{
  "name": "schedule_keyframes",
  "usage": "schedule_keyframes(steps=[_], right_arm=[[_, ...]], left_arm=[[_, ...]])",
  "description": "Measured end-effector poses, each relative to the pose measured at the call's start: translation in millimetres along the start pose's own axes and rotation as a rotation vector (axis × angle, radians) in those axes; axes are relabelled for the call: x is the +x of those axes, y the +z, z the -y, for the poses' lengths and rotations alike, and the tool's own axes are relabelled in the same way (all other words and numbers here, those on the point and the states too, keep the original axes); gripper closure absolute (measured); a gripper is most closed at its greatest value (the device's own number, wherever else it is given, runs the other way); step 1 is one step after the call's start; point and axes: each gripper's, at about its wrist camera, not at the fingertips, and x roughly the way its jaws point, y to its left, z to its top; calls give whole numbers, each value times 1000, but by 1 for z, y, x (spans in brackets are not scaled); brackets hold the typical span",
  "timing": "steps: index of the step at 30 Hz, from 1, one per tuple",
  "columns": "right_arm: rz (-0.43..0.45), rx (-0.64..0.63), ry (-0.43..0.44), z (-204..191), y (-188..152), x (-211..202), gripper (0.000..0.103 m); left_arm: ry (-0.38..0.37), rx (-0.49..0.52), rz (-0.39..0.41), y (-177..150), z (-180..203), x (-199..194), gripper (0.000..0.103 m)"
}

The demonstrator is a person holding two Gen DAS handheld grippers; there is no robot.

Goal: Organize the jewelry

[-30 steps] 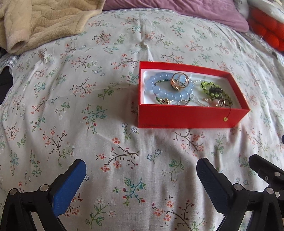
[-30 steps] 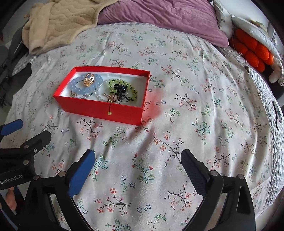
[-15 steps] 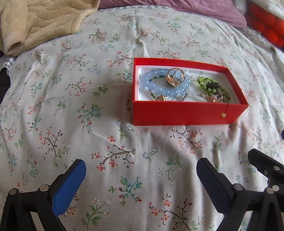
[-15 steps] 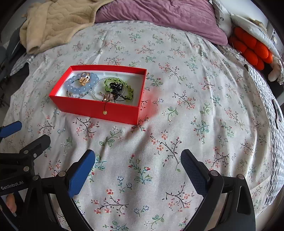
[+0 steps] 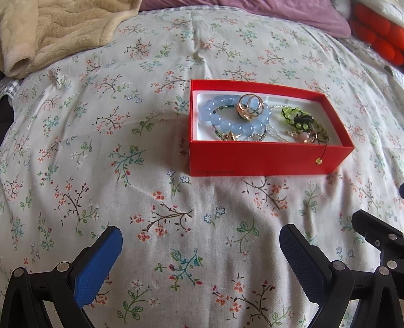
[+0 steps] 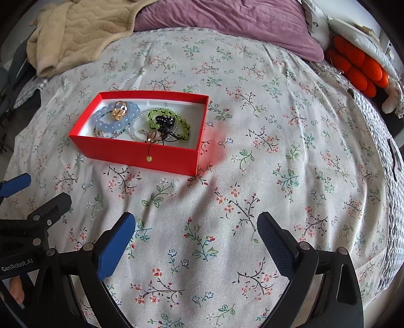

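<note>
A red open box (image 5: pixel 265 157) (image 6: pixel 131 151) sits on the floral bedspread. Inside lie a pale blue bead bracelet (image 5: pixel 227 123) (image 6: pixel 106 123), a gold ring piece (image 5: pixel 250 109) (image 6: pixel 120 110), a green bead bracelet with black cord (image 5: pixel 300 121) (image 6: pixel 166 121) and thin chains. A cord with a small yellow bead (image 5: pixel 319 161) (image 6: pixel 149 158) hangs over the front wall. My left gripper (image 5: pixel 200 242) is open and empty, well in front of the box. My right gripper (image 6: pixel 195 233) is open and empty, in front and to the right of the box.
A beige blanket (image 6: pixel 80 30) lies at the back left, a purple pillow (image 6: pixel 227 20) at the back, and an orange plush (image 6: pixel 358 63) at the far right. The left gripper's body (image 6: pixel 30 227) shows at the right wrist view's lower left.
Both views have shifted slightly; the box now sits a little lower and closer in the left wrist view. Both grippers stay open. The jewelry has not moved.
</note>
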Motion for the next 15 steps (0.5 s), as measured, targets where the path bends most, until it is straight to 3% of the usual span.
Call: schedule_keyframes(steps=[15], right_arm=[[-1, -2, 0, 0, 0, 1, 4]], left_arm=[[1, 1, -3, -1, 0, 1, 1]])
